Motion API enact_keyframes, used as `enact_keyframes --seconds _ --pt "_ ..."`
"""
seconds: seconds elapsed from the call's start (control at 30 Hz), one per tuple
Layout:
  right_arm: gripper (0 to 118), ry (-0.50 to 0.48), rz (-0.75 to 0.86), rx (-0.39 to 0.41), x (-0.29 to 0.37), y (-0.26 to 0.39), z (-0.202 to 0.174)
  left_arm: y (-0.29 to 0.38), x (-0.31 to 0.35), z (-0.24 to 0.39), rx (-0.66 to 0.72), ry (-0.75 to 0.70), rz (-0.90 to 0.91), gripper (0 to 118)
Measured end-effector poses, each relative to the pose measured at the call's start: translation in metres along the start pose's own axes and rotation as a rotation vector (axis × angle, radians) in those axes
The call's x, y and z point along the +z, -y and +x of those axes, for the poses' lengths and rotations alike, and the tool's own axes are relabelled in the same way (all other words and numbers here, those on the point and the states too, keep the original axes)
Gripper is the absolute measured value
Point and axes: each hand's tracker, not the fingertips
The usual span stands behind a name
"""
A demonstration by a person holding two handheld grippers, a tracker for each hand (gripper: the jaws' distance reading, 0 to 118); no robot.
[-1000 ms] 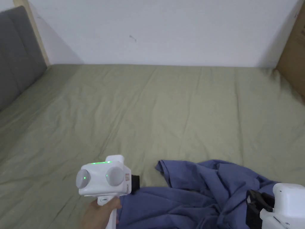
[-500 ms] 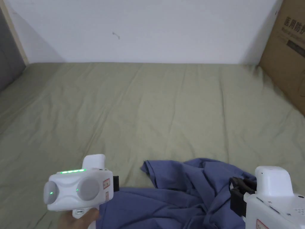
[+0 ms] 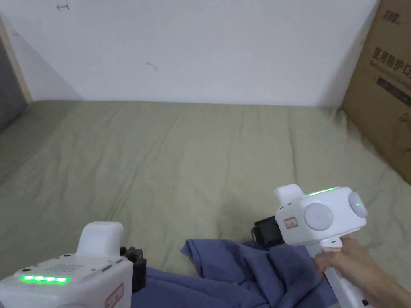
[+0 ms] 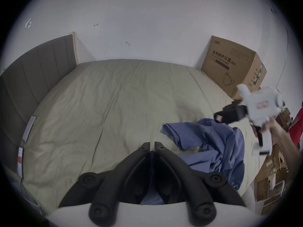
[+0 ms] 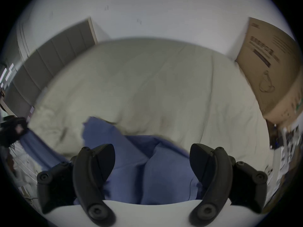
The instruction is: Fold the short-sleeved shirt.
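Since a second ago your right claw [image 3: 259,236] has risen from the bottom corner of the head view to hang over the shirt's [image 3: 241,268] far edge, and your left claw [image 3: 134,266] has dropped low at the left. Judging by the left gripper view, the left claw's jaws are closed on a strip of blue cloth at the shirt's near left edge. In the right gripper view the right claw's jaws stand wide apart with nothing between them, the fabric bunched just below.

You have the shirt crumpled at the near edge of the bed [image 3: 192,160], its bulk lying rightward from the left claw and directly under the right one. So your right hand [image 3: 353,268] is the nearer for taking a second edge, likely the next move before spreading.

Beyond it the olive sheet is wrinkled. A white wall [image 3: 208,48] backs it, a headboard [image 4: 32,76] stands left, and a box [image 3: 385,92] right.
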Motion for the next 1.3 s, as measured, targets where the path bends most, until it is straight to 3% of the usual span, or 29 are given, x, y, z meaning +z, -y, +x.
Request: enact_keyframes --seconds 0.13,0.2,0.23,0.27,0.3,0.37,0.4,0.43,0.47,0.53,0.6,0.7,0.83,1.0,1.3 --pt "95 0.024 -0.146 0.119 -0.056 -0.016 0.005 0.009 -0.006 -0.004 0.014 -0.008 -0.022 2" --pt "83 0.041 -0.229 0.113 -0.072 -0.015 0.002 0.011 -0.009 -0.006 0.029 -0.01 -0.033 2" --pt "78 0.015 -0.242 0.1 -0.076 -0.013 0.003 0.012 -0.01 -0.006 0.032 -0.011 -0.036 2" --pt "78 -0.072 -0.234 0.052 -0.076 -0.015 0.003 0.012 -0.01 -0.006 0.033 -0.012 -0.039 2" --pt "70 -0.007 -0.219 0.055 -0.075 -0.018 0.0 0.013 -0.011 -0.005 0.029 -0.011 -0.041 2" --pt "64 -0.024 -0.22 0.138 -0.06 -0.016 -0.013 0.012 -0.011 -0.004 0.012 -0.017 -0.046 2" --pt "45 -0.02 -0.21 0.142 -0.056 -0.019 -0.016 0.012 -0.011 -0.003 0.004 -0.019 -0.045 2" --pt "17 0.008 -0.191 0.138 -0.051 -0.022 -0.019 0.011 -0.01 -0.001 -0.001 -0.021 -0.043 2" --pt "4 0.043 -0.153 0.118 -0.041 -0.022 -0.019 0.009 -0.007 -0.001 0.003 -0.021 -0.043 2" --pt "4 -0.043 -0.136 0.008 -0.028 -0.026 -0.013 0.006 -0.002 -0.001 0.01 -0.014 -0.035 2" --pt "4 -0.074 -0.084 -0.047 -0.011 -0.03 0.003 0.002 0.003 0.0 -0.002 -0.018 -0.026 2" --pt "4 -0.066 0.008 -0.058 0.035 -0.033 0.014 -0.009 0.015 0.001 -0.044 -0.043 -0.004 2" --pt "4 -0.073 0.176 -0.168 0.115 -0.039 0.057 -0.031 0.036 -0.002 -0.065 -0.092 0.058 2" --pt "4 -0.024 0.355 -0.236 0.222 -0.032 0.104 -0.068 0.064 -0.009 -0.099 -0.182 0.153 2" --pt "4 0.03 0.565 -0.369 0.35 -0.009 0.155 -0.149 0.098 -0.026 -0.04 -0.233 0.279 2"
